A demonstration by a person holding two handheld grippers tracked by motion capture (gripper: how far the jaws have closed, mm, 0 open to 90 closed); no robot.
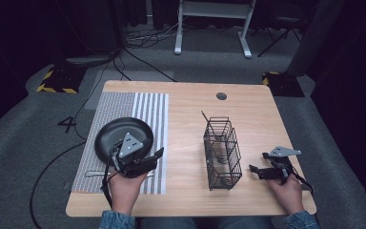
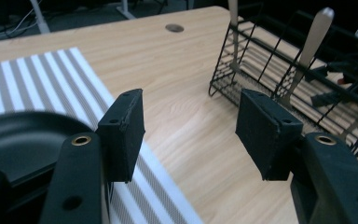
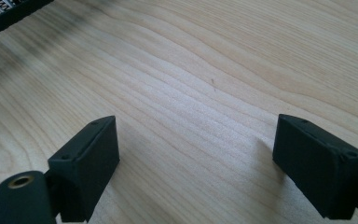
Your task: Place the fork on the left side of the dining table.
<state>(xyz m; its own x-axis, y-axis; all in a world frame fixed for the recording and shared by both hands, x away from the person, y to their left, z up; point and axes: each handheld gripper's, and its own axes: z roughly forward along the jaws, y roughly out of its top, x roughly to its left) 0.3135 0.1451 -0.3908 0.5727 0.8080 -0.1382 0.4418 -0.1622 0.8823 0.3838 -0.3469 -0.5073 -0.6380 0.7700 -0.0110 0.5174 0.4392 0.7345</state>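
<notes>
1. Left gripper [image 1: 158,155] hangs over the near-right rim of the black pan [image 1: 114,136], jaws spread and holding nothing. In the left gripper view the jaws frame bare table [image 2: 182,116], with the pan's rim [image 2: 23,135] low at the left.
2. Right gripper [image 1: 257,168] sits low over the table's right side, jaws spread wide and empty. Its own view looks down on pale wood grain.
3. The pan rests on a striped mat [image 1: 147,107] at the table's left. It is round, shallow, matte black, with a smooth inside.
4. A wire basket [image 1: 222,152] stands between the two grippers, long axis running away from the person. It is black open mesh with metal cutlery [image 2: 307,51] leaning inside, handles up.
5. Key relation: the pan lies directly under and just left of the left gripper, well apart from the right one. The left hand is clearly nearer, so I judge any grasp of the rim falls to it.
6. A thin metal piece [image 1: 95,174] lies on the mat's near edge; too small to tell what it is.
</notes>
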